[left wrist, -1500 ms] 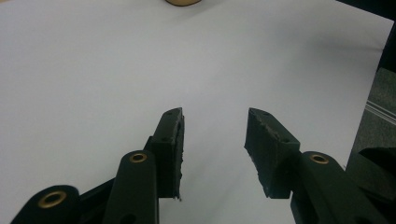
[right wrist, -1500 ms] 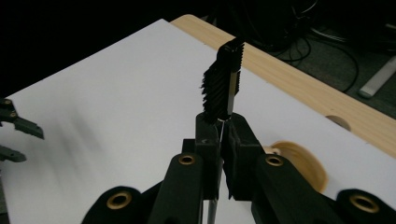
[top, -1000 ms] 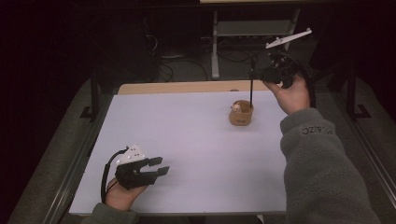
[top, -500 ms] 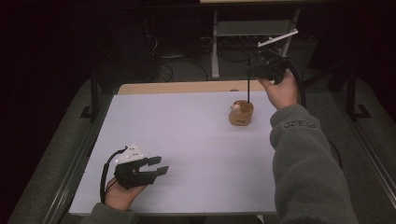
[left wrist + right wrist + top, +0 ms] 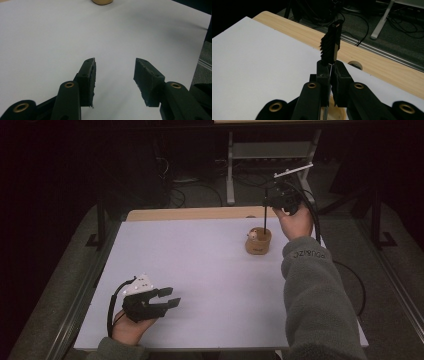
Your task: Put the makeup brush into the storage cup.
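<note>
The right tool [image 5: 272, 200], clamped on a brush [image 5: 331, 45], holds it upright over the cup [image 5: 258, 241]; next likely lowering it in. The left tool [image 5: 167, 297] rests open, empty.

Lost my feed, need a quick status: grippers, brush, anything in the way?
Right gripper shut on brush, above wooden cup. Left gripper open, idle on table. Nothing in the way.

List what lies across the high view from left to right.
Left gripper, resting low near the table's front edge → small wooden cup → brush standing up out of the cup → right gripper, raised beyond the far edge and clamped on the brush's top.
</note>
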`<act>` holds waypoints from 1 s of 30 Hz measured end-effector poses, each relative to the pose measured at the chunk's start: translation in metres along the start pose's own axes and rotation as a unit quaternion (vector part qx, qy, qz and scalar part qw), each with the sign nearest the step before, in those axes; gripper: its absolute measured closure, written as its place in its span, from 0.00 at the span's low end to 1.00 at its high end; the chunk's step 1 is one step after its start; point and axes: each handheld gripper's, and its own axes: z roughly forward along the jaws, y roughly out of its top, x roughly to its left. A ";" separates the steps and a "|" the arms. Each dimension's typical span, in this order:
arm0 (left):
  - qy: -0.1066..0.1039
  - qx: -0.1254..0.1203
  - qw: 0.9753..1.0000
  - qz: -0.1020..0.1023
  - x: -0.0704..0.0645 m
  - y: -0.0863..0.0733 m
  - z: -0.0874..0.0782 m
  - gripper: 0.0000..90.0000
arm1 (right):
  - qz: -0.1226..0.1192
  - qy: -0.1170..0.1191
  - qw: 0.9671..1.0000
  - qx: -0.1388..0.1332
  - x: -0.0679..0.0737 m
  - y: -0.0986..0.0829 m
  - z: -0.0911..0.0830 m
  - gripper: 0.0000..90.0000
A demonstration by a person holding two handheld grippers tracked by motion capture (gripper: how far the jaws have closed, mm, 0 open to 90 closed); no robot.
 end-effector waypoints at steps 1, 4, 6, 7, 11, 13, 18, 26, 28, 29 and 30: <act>0.000 0.000 1.000 0.000 0.000 0.000 0.000 0.57 | 0.000 0.000 1.000 0.000 0.000 0.000 0.000 0.93; 0.001 -0.001 1.000 -0.001 0.000 0.000 0.000 0.57 | 0.000 -0.002 1.000 0.002 0.000 -0.003 0.006 0.93; 0.001 -0.002 1.000 -0.001 0.000 0.000 -0.001 0.57 | 0.007 -0.002 1.000 0.004 -0.001 -0.007 0.010 0.93; 0.001 -0.002 1.000 -0.001 0.000 0.000 -0.001 0.57 | 0.011 -0.002 1.000 0.006 -0.001 -0.008 0.011 0.93; 0.002 0.001 1.000 0.003 0.002 0.000 0.000 0.57 | 0.012 0.000 1.000 0.009 -0.001 -0.010 0.015 0.93; 0.001 0.004 1.000 -0.001 0.002 -0.001 0.000 0.57 | 0.011 0.003 1.000 0.009 0.000 -0.012 0.018 0.93; 0.001 0.004 1.000 -0.002 0.003 -0.001 0.000 0.56 | 0.014 0.000 1.000 0.011 0.002 -0.023 0.029 0.93; 0.001 0.003 1.000 -0.004 0.004 -0.002 0.000 0.57 | 0.024 0.002 1.000 0.015 -0.002 -0.036 0.037 0.93; 0.001 0.003 1.000 -0.002 0.004 -0.002 0.000 0.56 | 0.022 0.002 1.000 0.015 -0.002 -0.037 0.037 0.93; 0.000 0.003 1.000 -0.001 0.004 -0.001 0.000 0.56 | 0.023 0.000 1.000 0.017 -0.002 -0.038 0.037 0.93; 0.000 0.003 1.000 -0.001 0.004 -0.002 0.000 0.56 | 0.024 0.000 1.000 0.018 -0.002 -0.039 0.038 0.93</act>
